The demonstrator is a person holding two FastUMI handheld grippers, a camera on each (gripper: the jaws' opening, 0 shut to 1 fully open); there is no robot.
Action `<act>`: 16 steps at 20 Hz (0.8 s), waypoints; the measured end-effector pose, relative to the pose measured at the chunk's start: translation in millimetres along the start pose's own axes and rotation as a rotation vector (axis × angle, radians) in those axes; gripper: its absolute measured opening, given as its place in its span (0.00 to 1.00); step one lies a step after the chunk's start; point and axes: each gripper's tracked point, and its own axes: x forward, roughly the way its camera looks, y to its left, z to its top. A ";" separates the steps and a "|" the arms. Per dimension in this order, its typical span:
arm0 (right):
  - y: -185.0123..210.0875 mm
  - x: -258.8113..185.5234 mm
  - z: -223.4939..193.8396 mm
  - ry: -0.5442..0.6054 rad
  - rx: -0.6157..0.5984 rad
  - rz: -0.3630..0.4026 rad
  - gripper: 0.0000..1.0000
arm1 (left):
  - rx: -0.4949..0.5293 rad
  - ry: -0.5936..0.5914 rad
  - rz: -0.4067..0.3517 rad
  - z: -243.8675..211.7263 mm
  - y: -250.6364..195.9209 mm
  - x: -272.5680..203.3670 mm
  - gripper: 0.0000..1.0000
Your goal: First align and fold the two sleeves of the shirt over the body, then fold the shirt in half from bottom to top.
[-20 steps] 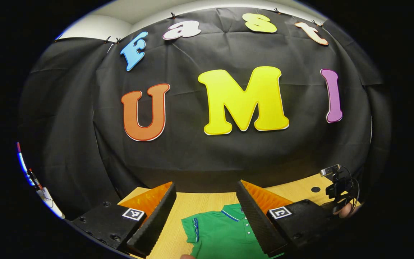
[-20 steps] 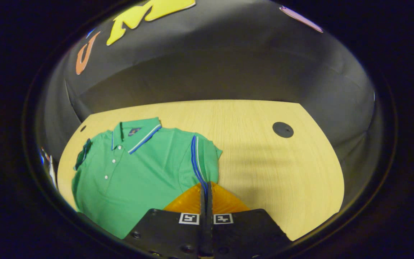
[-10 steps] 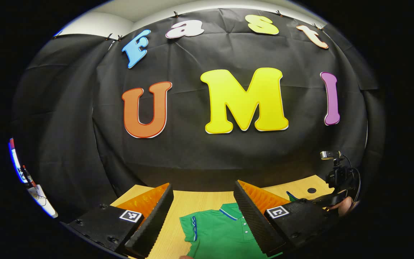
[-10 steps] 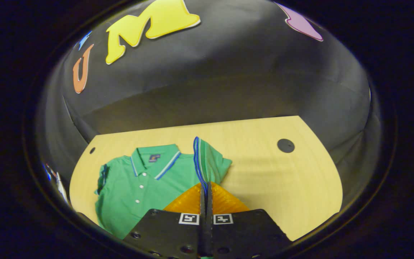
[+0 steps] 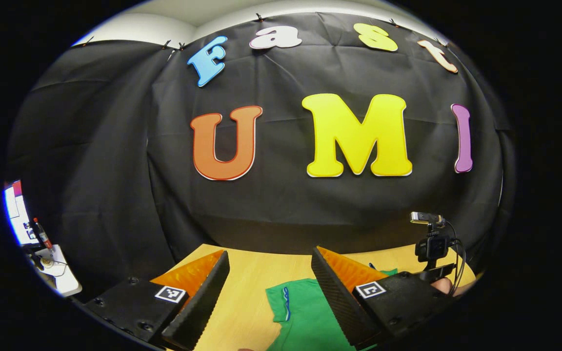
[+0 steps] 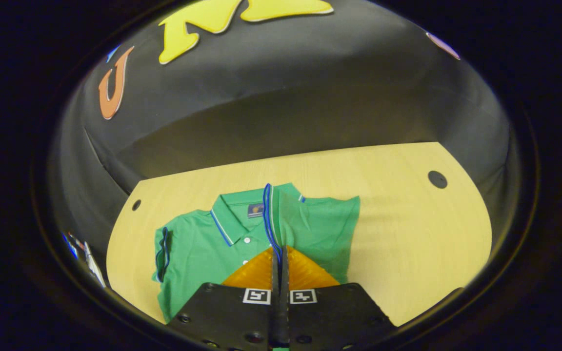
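Right claw [image 6: 279, 253] pinches the sleeve [image 6: 273, 214], hiding the shirt [image 6: 198, 253] front; left claw [image 5: 269, 285] gapes

Left gripper view faces the wall, right tilts down; both share the shirt [image 6: 203, 248]

shirt [image 6: 198, 253] hem: cut off beneath right claw [image 6: 279, 265] body | shirt [image 5: 305, 317] right half: hidden behind left claw [image 5: 269, 297] finger | clutter [image 5: 42, 248] far left of left claw: too small to tell
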 end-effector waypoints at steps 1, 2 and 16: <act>9.3 1.7 -2.9 0.007 0.001 0.016 0.00 | -0.002 0.002 0.006 0.1 5.0 -2.2 1.00; 15.9 2.1 -5.5 0.016 -0.001 0.024 0.05 | -0.002 0.005 0.013 0.1 10.2 -2.6 1.00; -10.3 -155.5 9.9 -0.232 -0.159 -0.034 0.96 | -0.031 0.190 -0.226 -129.5 -48.4 64.6 1.00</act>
